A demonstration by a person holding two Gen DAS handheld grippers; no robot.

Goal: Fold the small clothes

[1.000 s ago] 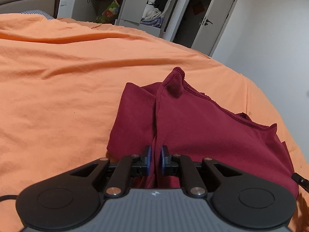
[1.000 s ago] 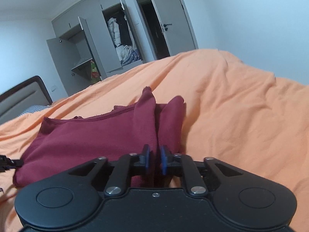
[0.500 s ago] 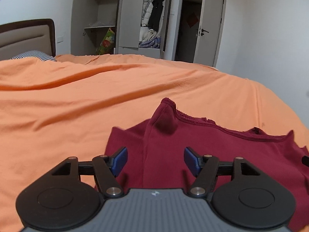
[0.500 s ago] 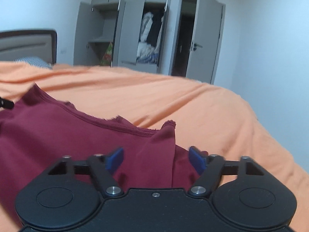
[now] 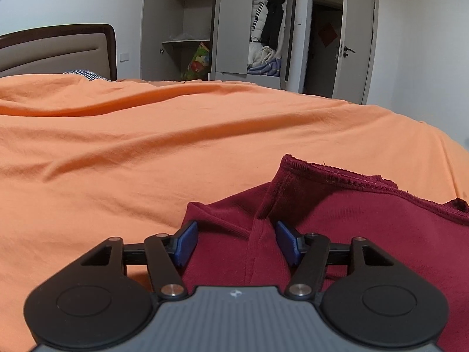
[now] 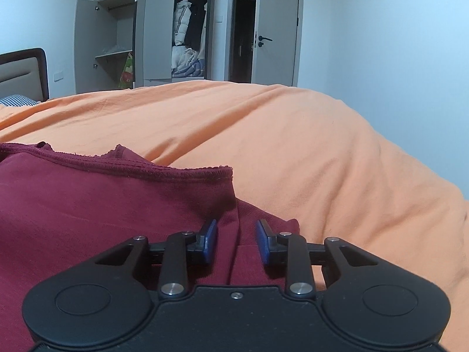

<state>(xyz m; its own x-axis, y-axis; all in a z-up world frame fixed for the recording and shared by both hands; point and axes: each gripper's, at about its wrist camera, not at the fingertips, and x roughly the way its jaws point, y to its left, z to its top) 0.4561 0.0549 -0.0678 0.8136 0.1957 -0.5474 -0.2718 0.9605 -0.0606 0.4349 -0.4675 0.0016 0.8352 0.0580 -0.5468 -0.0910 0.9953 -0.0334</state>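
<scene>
Lying on the orange bed (image 5: 146, 152), the maroon garment (image 5: 366, 228) looked folded at least once; left gripper (image 5: 236, 243) and right gripper (image 6: 236, 242) were spread, holding nothing; more folding possibly remained.

Two wrist fisheye views, low over the bed, facing the far wardrobe.
Left view sits close above the maroon garment's (image 5: 366, 234) left end; right view above its (image 6: 88, 205) right end. Both share garment, orange bedspread (image 5: 146, 152), wardrobe (image 6: 176, 29).
</scene>
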